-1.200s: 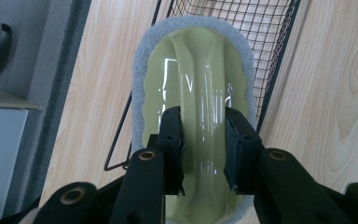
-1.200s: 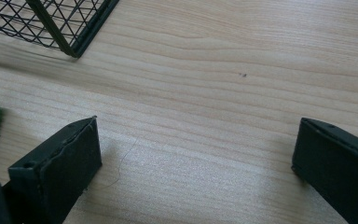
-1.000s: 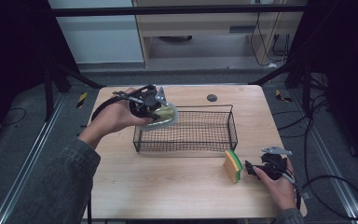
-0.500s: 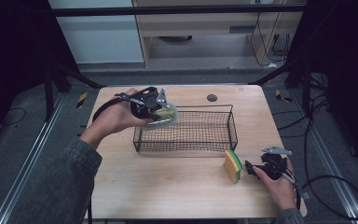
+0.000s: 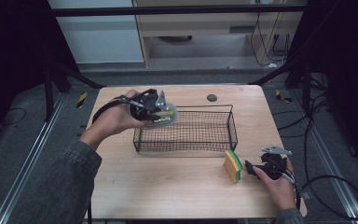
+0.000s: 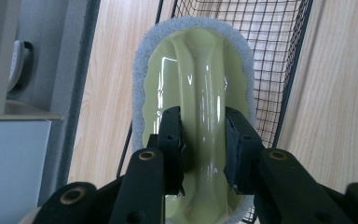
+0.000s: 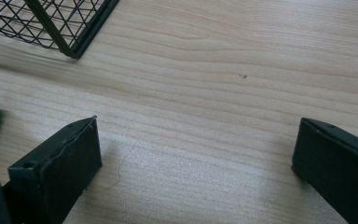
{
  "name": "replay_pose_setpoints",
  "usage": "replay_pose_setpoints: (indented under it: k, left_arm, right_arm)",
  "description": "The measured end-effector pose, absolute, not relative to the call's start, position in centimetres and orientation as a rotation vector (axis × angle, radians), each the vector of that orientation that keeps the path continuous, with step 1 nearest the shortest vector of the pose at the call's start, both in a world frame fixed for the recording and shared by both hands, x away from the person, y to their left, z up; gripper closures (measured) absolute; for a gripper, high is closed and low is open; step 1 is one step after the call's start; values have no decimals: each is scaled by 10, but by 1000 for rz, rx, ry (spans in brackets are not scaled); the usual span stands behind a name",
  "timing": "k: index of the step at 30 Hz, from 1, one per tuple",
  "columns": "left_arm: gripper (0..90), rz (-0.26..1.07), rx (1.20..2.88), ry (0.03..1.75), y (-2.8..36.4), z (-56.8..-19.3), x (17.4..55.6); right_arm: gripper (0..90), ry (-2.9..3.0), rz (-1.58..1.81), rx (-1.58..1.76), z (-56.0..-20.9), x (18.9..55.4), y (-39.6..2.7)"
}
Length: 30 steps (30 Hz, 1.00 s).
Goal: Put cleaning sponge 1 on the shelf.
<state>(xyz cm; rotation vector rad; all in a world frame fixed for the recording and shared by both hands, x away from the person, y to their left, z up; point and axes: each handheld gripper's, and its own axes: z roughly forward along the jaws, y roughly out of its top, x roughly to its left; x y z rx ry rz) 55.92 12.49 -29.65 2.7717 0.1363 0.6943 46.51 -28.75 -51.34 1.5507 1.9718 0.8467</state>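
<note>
Left claw [image 6: 200, 140] is clamped on the raised handle of a pale yellow-green plastic scrubber with a grey pad rim [image 6: 193, 88], held in the air over the left end of the black wire mesh basket [image 5: 200, 133]. Right claw [image 7: 193, 163] rests on the light wooden table [image 5: 168, 186] with jaws wide apart and nothing between them, just beside a yellow sponge with a green scouring face [image 5: 232, 166]

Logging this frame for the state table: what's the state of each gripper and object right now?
Left gripper: shut on the handle of the pale green plastic scrubber with grey pad, held above the basket's left end.
Right gripper: open, nothing between the jaws, low over the table.
Black wire mesh basket: upright, empty.
Yellow sponge with green top: on edge on the wooden table, untouched.
</note>
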Motion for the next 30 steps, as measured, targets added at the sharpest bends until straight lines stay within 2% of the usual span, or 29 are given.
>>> replay_pose_setpoints:
  k: [30]
  left_arm:
    - [704,684,2769,143,132,-316,567]
  right_arm:
    - [13,1972,847,1553,-513,465,-287]
